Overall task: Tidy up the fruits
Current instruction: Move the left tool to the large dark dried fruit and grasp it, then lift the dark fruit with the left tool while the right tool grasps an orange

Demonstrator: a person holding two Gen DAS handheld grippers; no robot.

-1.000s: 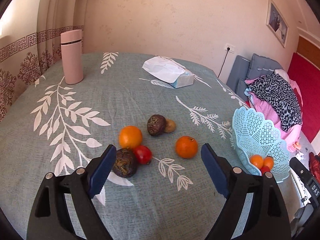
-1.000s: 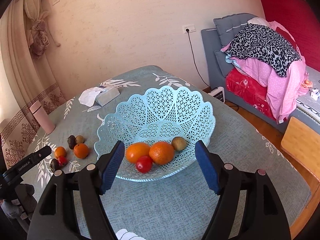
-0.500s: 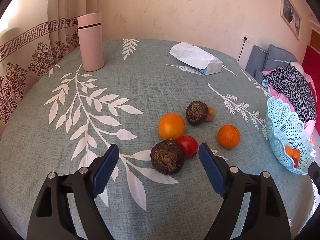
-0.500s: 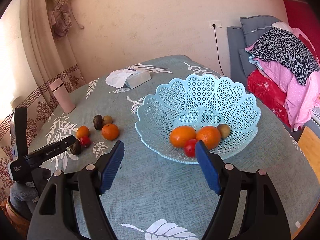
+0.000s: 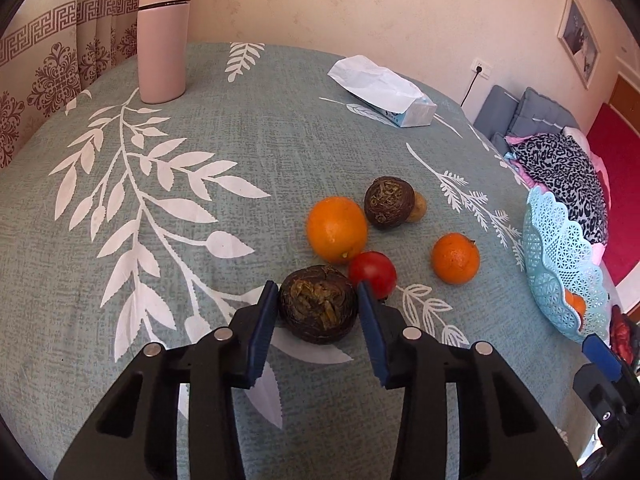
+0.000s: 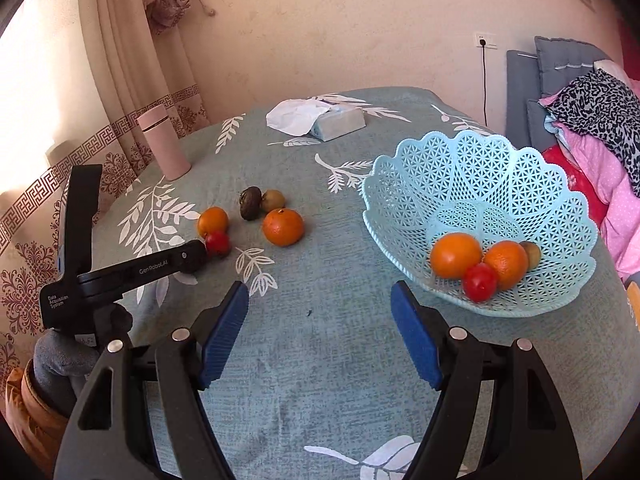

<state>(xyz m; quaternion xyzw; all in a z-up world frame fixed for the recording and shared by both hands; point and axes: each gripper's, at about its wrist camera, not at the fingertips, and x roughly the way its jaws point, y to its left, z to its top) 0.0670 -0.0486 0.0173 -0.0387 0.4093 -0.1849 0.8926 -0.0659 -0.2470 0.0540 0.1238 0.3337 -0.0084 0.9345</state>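
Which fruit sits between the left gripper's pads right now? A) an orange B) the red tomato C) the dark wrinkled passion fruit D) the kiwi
C: in the left wrist view the left gripper brackets the dark wrinkled passion fruit; the red tomato lies just beyond its right pad.

On the table (image 5: pixel 200 152), the dark fruit (image 5: pixel 318 303) lies between the left gripper (image 5: pixel 318 308) pads. A tomato (image 5: pixel 373 273) touches it at two o'clock, an orange (image 5: pixel 337 229) sits at twelve, the basket (image 5: pixel 560 264) at three, and the flask (image 5: pixel 162 40) far off at eleven.
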